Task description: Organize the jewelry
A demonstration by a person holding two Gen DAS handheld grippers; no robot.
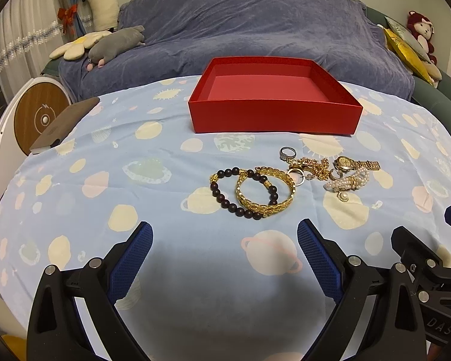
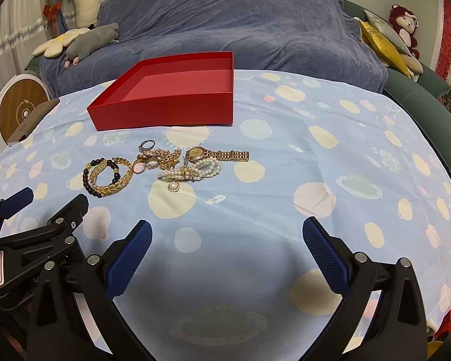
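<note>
Nothing is put away yet: both the left gripper (image 1: pixel 225 240) and right gripper (image 2: pixel 227 240) hang wide open and hold nothing, the shiny jewelry pile (image 1: pixel 294 180) lies on the blue spotted cloth (image 1: pixel 135 198) just before the bare red cardboard box (image 1: pixel 273 114)

The red box (image 1: pixel 273 117) looks like matt card, smooth on walls and floor, and it sits on a thin, soft, lightly creased cloth table cover (image 1: pixel 105 180) printed in pale colours. The bangle (image 1: pixel 266 191) and watch (image 1: pixel 356 164) are glossy gold-coloured metal, the bead bracelet (image 1: pixel 225 198) has dark polished beads, and the pearl strand (image 1: pixel 347 182) has a soft sheen. Both the left gripper (image 1: pixel 225 240) and the right gripper (image 2: pixel 227 240) have matt black plastic frames with silvery metal pins, and their blue fingers (image 2: pixel 129 258) carry a fine, rough grid texture.
</note>
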